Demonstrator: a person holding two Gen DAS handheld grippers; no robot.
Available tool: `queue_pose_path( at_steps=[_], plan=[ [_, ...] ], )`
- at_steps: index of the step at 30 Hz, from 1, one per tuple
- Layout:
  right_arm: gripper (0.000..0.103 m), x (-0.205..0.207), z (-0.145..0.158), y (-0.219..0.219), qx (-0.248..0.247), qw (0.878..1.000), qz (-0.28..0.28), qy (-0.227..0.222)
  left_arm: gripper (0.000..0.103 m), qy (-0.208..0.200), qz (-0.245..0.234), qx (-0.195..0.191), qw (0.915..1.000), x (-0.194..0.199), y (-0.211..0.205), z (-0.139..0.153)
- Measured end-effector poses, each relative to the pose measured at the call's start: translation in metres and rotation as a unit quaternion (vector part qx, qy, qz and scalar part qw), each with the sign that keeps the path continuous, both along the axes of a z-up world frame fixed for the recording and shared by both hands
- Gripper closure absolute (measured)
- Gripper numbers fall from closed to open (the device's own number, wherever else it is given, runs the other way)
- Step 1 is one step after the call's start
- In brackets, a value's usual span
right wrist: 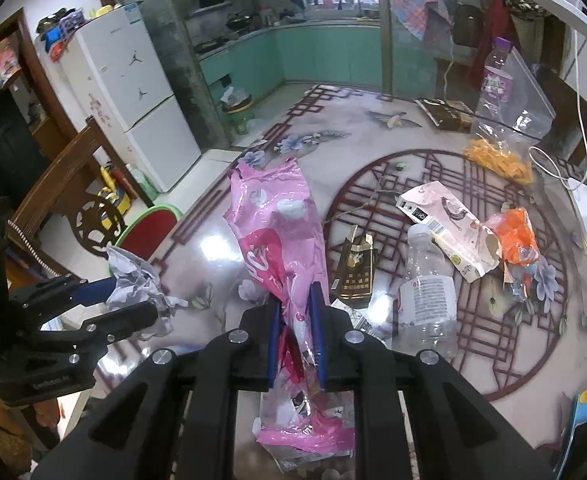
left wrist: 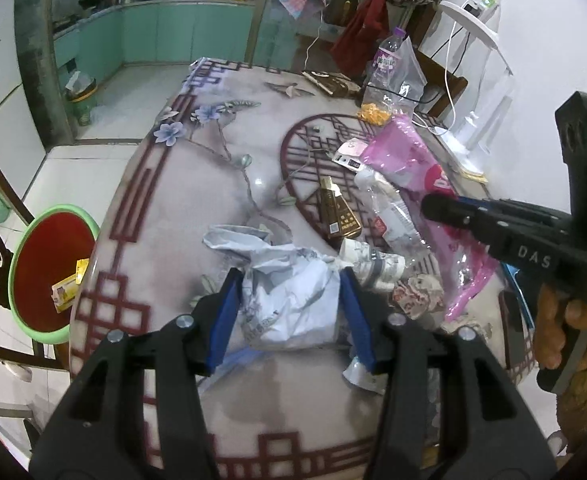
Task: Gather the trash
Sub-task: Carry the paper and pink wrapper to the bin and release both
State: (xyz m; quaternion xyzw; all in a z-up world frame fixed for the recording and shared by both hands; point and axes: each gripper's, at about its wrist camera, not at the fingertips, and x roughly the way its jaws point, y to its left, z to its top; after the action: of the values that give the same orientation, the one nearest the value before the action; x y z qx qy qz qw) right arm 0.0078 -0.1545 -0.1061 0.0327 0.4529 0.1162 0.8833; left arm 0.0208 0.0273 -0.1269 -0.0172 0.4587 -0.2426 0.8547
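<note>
The left gripper held a crumpled paper wad between its blue pads, above the table. To its right, the right gripper was clamped on a pink plastic bag, lifted over the bottles and wrappers.

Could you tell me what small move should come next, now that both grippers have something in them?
Probably carry both loads off the table: the left gripper grips crumpled paper, the right gripper pinches the pink bag, both apparently lifted.
</note>
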Motion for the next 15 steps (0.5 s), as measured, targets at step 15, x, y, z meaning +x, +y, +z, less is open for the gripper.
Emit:
queue_pose_path(
  at_steps=[15],
  plan=[
    [0.089, 0.025, -0.012, 0.022, -0.011, 0.998, -0.058, 0.029, 0.054, 0.016, 0.006, -0.018, 0.9997, 0.034, 0.053, -0.007]
  ],
)
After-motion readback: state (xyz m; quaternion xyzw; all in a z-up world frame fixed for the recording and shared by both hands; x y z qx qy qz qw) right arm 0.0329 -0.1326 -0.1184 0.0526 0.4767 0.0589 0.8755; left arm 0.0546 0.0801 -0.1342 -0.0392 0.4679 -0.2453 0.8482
